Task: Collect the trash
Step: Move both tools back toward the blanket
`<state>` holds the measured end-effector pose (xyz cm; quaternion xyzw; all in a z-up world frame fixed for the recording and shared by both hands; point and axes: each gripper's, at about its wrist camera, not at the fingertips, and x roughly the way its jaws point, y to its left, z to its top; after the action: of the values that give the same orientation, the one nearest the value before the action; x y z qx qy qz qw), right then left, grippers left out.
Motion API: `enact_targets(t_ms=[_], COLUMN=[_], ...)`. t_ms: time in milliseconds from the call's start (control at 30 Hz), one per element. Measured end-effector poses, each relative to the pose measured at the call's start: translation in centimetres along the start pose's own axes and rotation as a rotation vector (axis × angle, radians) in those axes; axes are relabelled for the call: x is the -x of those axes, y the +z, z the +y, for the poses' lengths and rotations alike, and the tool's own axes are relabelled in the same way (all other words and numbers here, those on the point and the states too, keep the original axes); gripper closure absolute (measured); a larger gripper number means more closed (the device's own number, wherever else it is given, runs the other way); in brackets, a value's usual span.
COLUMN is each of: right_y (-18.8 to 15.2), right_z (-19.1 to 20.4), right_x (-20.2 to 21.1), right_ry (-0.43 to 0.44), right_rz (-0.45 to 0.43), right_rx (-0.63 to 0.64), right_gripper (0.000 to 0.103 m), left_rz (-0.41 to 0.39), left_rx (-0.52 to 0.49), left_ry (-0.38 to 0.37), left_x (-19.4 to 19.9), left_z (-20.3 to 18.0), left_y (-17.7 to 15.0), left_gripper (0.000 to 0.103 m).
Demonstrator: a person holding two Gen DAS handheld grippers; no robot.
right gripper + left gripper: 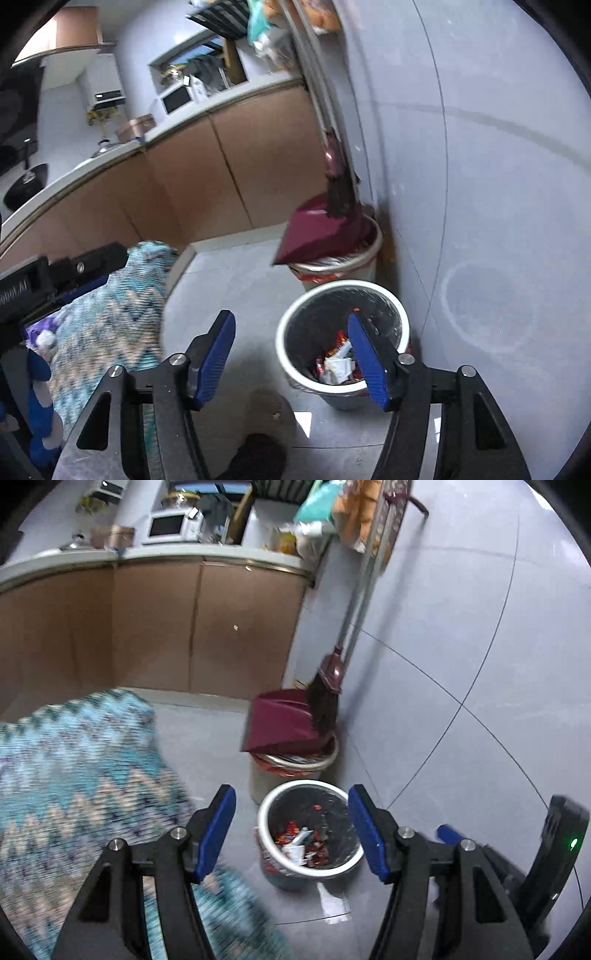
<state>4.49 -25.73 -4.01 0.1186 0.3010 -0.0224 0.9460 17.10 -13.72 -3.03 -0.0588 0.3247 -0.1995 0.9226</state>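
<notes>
A small white-rimmed bin (263,823) with a black liner stands on the grey floor by the wall. It holds red and white wrappers (301,843). My left gripper (291,830) is open and empty above it, the bin showing between its blue fingers (216,830). In the right wrist view the same bin (284,343) and its wrappers (336,365) sit a little right of centre. My right gripper (291,356) is open and empty, its right finger (367,362) over the bin's mouth. The right gripper also shows at the left wrist view's right edge (561,849).
A larger bin (295,764) stands behind, with a maroon dustpan (280,720) on it and a broom (325,694) leaning on the wall. A blue zigzag rug (74,782) lies to the left. Brown cabinets (155,627) line the back. A dark shoe (258,458) is at the bottom.
</notes>
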Motion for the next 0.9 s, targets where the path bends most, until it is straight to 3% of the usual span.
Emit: enact_targets(t_ms=[500, 900], right_y=[0.0, -0.9], right_z=[7.7, 10.6], right_x=[9.8, 13.7], right_ry=[0.047, 0.074], right_rz=[-0.103, -0.142], right_rx=[0.117, 0.194], right_gripper=[0.028, 0.021], left_rz=[-0.161, -0.228], left_rx=[0.029, 0.053], left_ry=[0.187, 0.286], left_x=[16.0, 21.9], left_z=[5.1, 6.0], left_y=[-3.8, -6.5], left_gripper=[0.034, 0.034])
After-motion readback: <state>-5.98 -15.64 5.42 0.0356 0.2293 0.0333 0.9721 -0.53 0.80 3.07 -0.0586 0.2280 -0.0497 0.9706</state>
